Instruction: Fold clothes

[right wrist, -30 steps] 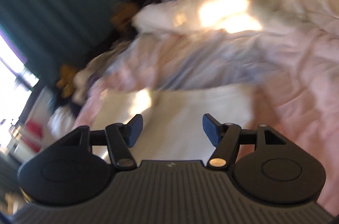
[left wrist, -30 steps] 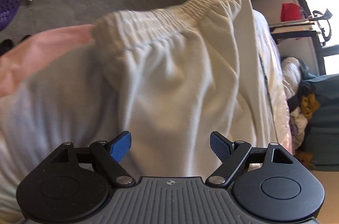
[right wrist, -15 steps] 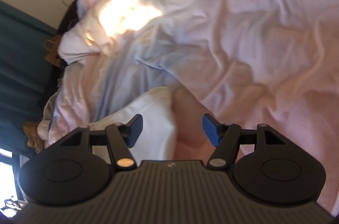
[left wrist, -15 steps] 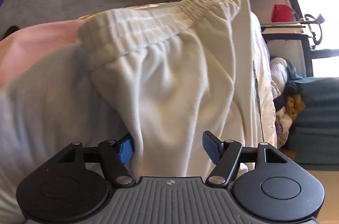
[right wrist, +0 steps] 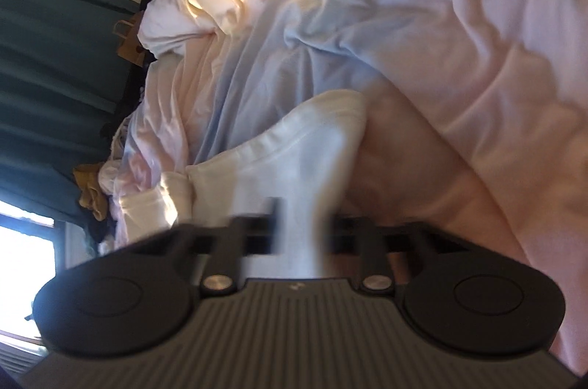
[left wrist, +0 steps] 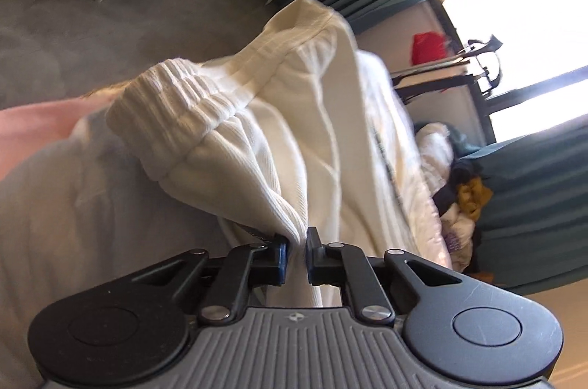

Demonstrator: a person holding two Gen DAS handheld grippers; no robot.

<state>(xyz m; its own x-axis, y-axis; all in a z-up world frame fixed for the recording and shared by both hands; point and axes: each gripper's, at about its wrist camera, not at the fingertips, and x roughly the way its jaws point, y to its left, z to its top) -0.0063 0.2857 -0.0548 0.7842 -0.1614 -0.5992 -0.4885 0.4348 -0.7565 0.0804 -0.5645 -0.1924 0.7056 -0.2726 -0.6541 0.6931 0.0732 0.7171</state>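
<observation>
Left gripper (left wrist: 297, 254): jaws closing, pinching a gathered fold of the white garment (left wrist: 294, 139) between the pads.
Right gripper (right wrist: 299, 234): blurred, jaws drawn tight on white cloth (right wrist: 294, 161), a strip running down between them.
Garment: cream ribbed knit, bunched elastic waistband (left wrist: 191, 109) at 10 o'clock of the left pinch, draped over the bed.
Bedding (right wrist: 459, 39): crumpled pink and pale-blue sheets, sun patch at 12 o'clock.
Pose: both grippers tipped downward toward the bed.
</observation>
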